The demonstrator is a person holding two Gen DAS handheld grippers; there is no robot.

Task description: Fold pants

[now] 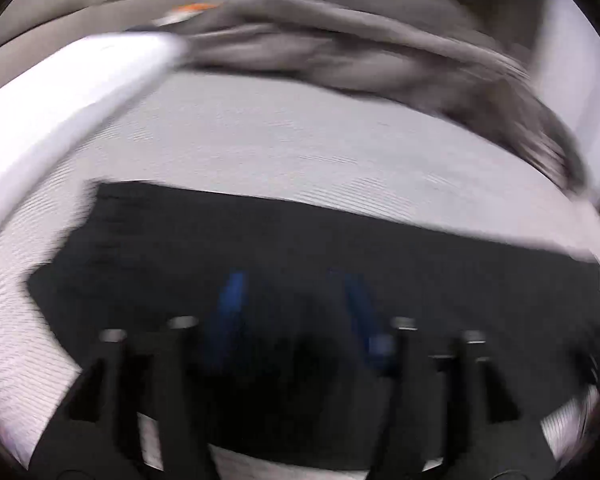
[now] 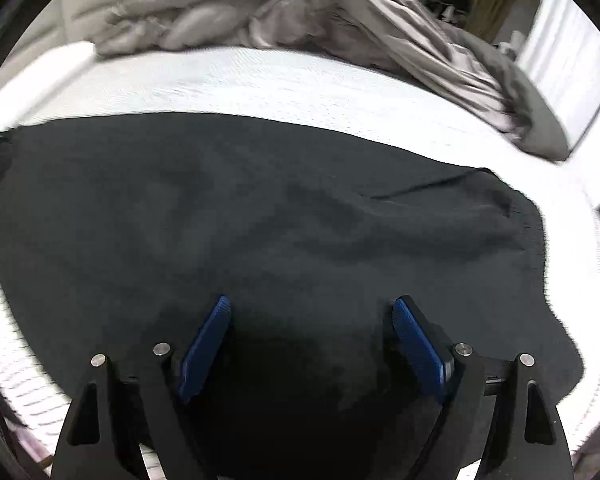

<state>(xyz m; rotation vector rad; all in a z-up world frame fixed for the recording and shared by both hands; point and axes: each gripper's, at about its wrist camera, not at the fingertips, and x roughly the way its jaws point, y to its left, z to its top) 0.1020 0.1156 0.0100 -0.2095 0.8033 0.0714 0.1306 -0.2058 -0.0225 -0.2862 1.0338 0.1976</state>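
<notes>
Black pants (image 2: 260,220) lie spread flat on a white mattress (image 2: 260,80), with the ribbed waistband at the right (image 2: 528,224). My right gripper (image 2: 312,308) hovers over the near part of the pants, its blue pads (image 2: 204,352) wide apart and empty. In the blurred left wrist view the pants (image 1: 260,248) fill the lower half as a dark band. My left gripper (image 1: 296,284) is over them with its blue pads (image 1: 230,304) apart, holding nothing.
A crumpled grey duvet (image 2: 300,12) lies piled along the far side of the bed, also in the left wrist view (image 1: 340,52). A white bed edge (image 1: 60,92) runs at the left. A white panel (image 2: 568,68) stands at the far right.
</notes>
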